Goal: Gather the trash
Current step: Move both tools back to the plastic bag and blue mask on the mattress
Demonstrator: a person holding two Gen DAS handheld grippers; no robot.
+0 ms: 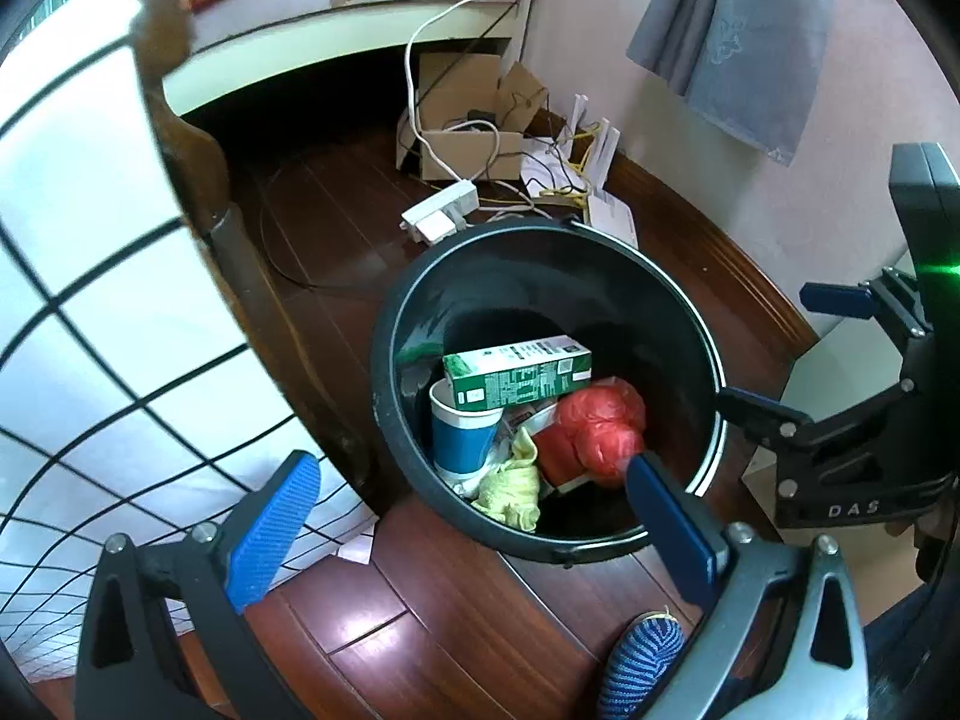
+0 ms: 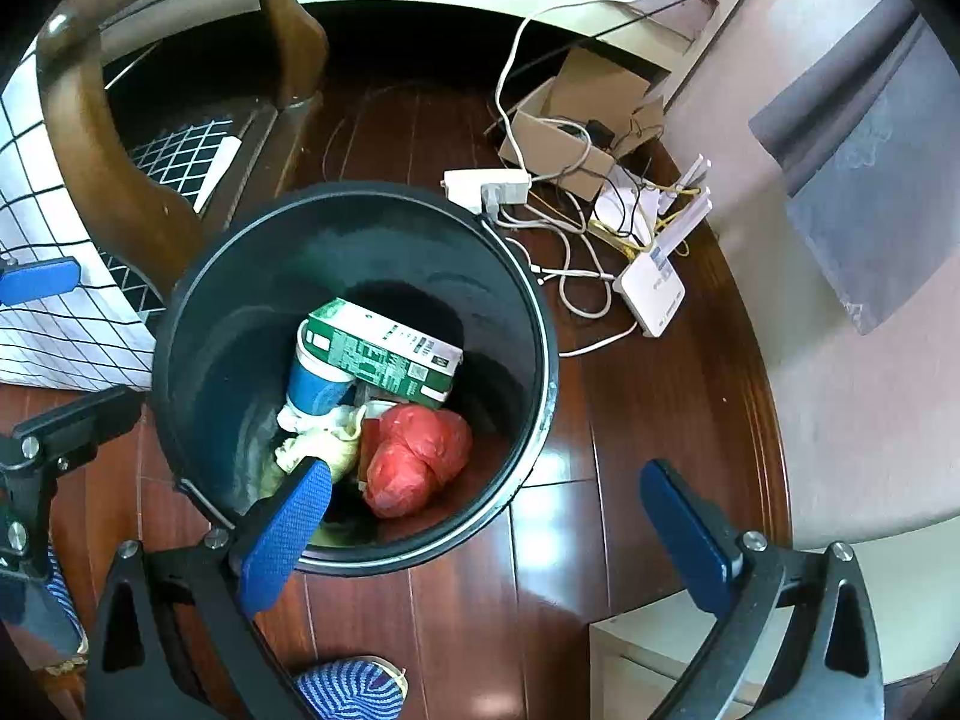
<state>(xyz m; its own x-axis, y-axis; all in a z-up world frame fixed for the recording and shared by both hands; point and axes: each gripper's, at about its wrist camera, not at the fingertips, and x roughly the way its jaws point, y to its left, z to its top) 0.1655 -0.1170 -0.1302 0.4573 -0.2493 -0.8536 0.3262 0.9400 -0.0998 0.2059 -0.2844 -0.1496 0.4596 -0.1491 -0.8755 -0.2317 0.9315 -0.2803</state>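
Both grippers hang over a black bin [image 1: 702,372] that stands on the dark wooden floor [image 1: 456,612], and both point steeply down into it. The left gripper [image 1: 474,522] has its jaws spread wide with nothing between them; its right finger overlaps the near rim of the bin in its own view, its left finger hangs over the grid-patterned bedding [image 1: 90,324]. The right gripper [image 2: 498,528] is likewise released and empty, its left finger over the near inner wall of the bin, its right finger out over bare floor. The trash lies at the bottom of the bin, below and ahead of both: a green and white carton [image 1: 516,372] lies flat with its long axis running crosswise in the left view and slanting down to the right in the right view; a blue and white paper cup [image 1: 462,435] lies partly under it, a crumpled red plastic bag [image 1: 600,432] sits beside them, and a pale yellow cloth [image 1: 510,486] rests at the near side. From the right view the red bag sits almost between that gripper's fingers, so the right hand seems the nearer to it; the left gripper lines up more with the cup and the cloth. With all the visible trash in the bin, the collecting looks largely done; no loose trash shows on the floor, only a cardboard box [image 1: 468,144], a power strip [image 1: 441,216] and a white router [image 2: 651,294] with its cables by the wall.
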